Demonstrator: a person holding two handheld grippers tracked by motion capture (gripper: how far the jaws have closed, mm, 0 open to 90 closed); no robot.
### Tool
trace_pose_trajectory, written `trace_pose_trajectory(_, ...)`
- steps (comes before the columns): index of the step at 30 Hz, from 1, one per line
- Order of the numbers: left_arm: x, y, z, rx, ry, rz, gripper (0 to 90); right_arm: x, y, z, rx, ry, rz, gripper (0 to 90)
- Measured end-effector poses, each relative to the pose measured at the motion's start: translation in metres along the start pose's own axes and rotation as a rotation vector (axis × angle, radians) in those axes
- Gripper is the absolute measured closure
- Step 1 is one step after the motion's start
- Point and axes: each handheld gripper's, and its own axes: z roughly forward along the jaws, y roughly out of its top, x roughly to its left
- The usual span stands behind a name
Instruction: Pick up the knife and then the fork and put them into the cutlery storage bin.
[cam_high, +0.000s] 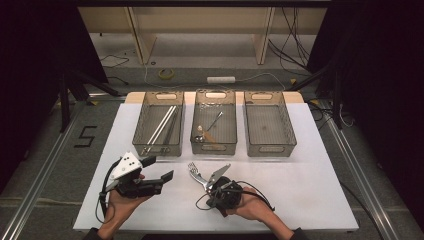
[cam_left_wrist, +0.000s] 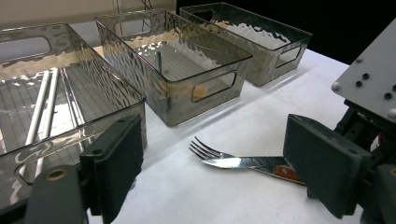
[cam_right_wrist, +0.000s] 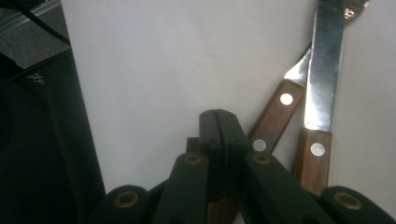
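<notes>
A fork (cam_high: 192, 170) and a knife (cam_high: 218, 173), both with wooden handles, lie crossed on the white table just in front of the middle tray. My right gripper (cam_high: 210, 186) is shut, its tips resting low over the handle ends. In the right gripper view the shut jaws (cam_right_wrist: 217, 116) sit beside the knife (cam_right_wrist: 324, 70) and over the fork's handle (cam_right_wrist: 275, 116), with nothing clamped at the tips. My left gripper (cam_high: 159, 168) is held open to the left, pointing toward the fork (cam_left_wrist: 205, 150) and knife (cam_left_wrist: 238, 162), with nothing between its jaws (cam_left_wrist: 219, 163).
Three clear grey trays stand in a row at the back. The left tray (cam_high: 137, 125) holds long metal rods (cam_high: 162, 125), the middle tray (cam_high: 194, 125) has several utensils (cam_high: 210, 134), and the right tray (cam_high: 290, 127) is bare. The table's front edge lies near my hands.
</notes>
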Motion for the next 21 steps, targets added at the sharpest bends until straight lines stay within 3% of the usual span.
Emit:
trace_pose_trajectory(16, 0.000, 0.000, 0.000, 0.000, 0.000, 0.002, 19.5, -0.020, -0.008, -0.012, 0.034, -0.043, 0.014, 90.0)
trace_pose_trajectory(21, -0.001, 0.000, 0.001, 0.001, 0.002, 0.002, 19.5, -0.028, -0.011, -0.016, 0.038, -0.052, 0.039, 90.0)
